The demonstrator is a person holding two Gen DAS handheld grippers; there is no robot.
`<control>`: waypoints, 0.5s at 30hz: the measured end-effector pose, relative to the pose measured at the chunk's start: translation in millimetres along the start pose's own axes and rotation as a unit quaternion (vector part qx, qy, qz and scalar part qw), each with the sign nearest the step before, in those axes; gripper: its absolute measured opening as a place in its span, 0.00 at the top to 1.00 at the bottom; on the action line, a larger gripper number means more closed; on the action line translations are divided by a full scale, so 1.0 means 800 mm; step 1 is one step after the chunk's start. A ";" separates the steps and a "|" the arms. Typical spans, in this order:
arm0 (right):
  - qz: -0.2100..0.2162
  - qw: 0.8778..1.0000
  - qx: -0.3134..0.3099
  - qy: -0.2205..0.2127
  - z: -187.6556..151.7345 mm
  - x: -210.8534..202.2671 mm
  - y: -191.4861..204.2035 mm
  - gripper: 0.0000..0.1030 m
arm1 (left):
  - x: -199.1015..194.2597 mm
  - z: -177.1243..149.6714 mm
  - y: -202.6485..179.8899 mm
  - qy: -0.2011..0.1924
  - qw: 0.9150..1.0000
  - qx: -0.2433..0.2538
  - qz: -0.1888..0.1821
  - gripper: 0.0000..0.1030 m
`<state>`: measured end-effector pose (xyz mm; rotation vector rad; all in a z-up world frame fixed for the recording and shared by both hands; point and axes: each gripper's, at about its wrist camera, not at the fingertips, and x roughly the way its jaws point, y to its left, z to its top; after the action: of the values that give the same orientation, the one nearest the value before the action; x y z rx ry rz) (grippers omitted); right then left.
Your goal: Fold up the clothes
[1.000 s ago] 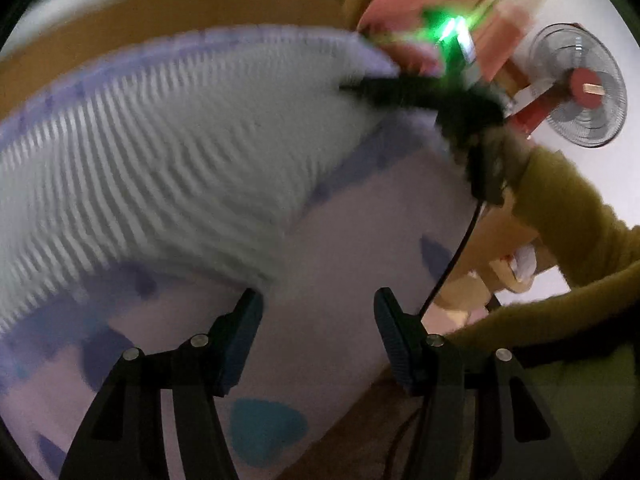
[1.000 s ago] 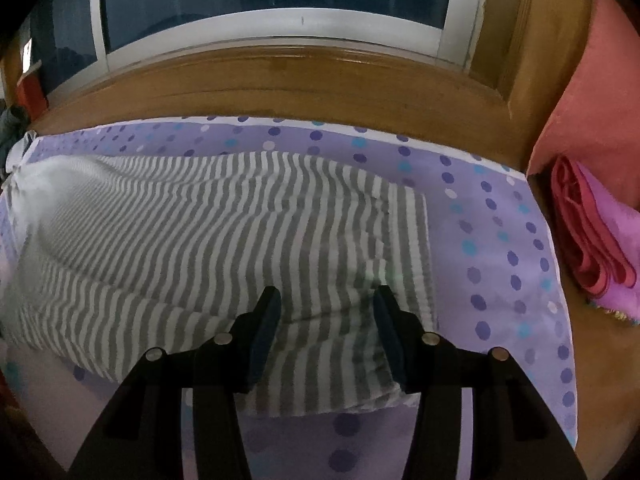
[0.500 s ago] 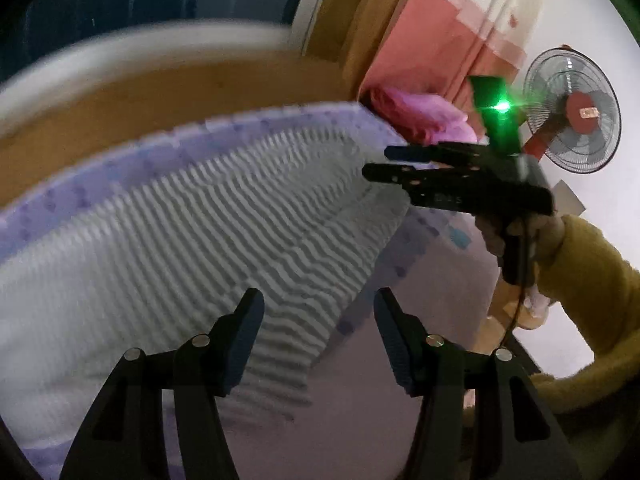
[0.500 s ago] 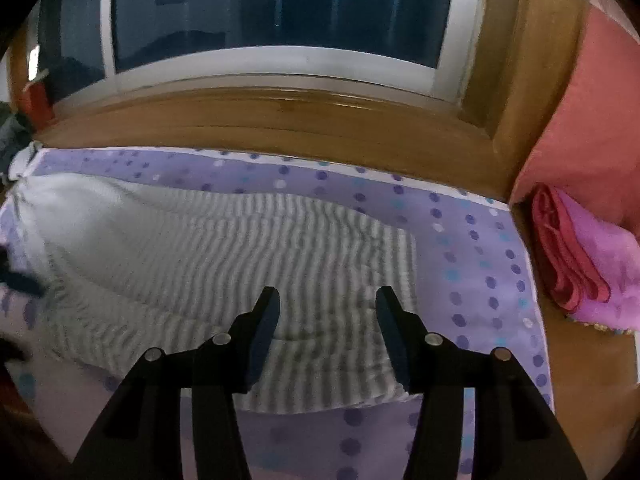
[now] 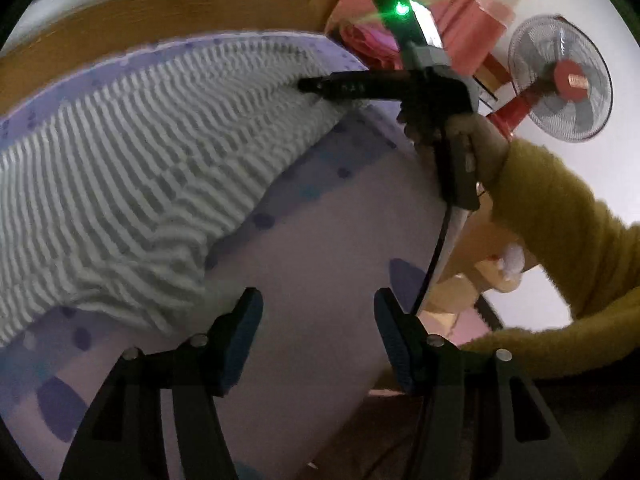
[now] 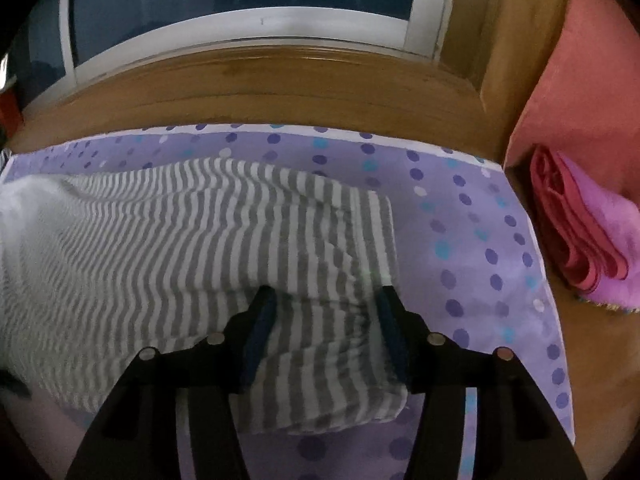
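Note:
A grey-and-white striped garment (image 5: pixel 140 168) lies spread across the purple dotted bedsheet (image 5: pixel 320 248). My left gripper (image 5: pixel 316 308) hangs open over bare sheet just off the garment's near edge, with nothing between its fingers. In the right wrist view, the right gripper (image 6: pixel 326 304) stands open low over the garment's (image 6: pixel 180 248) right end. Striped cloth shows between its pads, and the pads do not press on it. In the left wrist view, the right gripper (image 5: pixel 316 86) reaches in from the right, tips at the garment's far end.
A wooden ledge (image 6: pixel 280 84) and a window (image 6: pixel 240 0) run along the bed's far side. Folded pink and red cloths (image 6: pixel 580 240) lie past the sheet's (image 6: pixel 460 220) right edge. A person's mustard sleeve (image 5: pixel 560 220) holds the right gripper. A standing fan (image 5: pixel 560 84) is behind.
The right gripper has dropped closer to the garment's right end, which now fills more of its view. The left view swung away and back again, its jaws unchanged.

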<state>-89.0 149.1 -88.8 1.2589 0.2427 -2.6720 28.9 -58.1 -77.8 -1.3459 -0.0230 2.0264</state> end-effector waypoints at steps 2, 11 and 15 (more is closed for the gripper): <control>-0.004 1.000 0.013 -0.005 0.001 -0.014 -0.001 0.49 | -0.005 -0.002 -0.006 0.000 1.000 0.010 0.007 0.44; 0.105 0.994 0.025 -0.033 -0.022 -0.086 0.051 0.47 | -0.047 0.041 0.001 -0.093 0.995 -0.002 0.021 0.44; 0.094 0.996 -0.001 0.007 -0.054 -0.057 0.079 0.47 | -0.007 0.038 0.028 -0.035 0.998 -0.040 0.030 0.44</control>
<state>-14.1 101.5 -84.8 1.2345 0.1233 -2.5039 -6.9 -67.2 -67.8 -1.3385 -0.0979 2.1419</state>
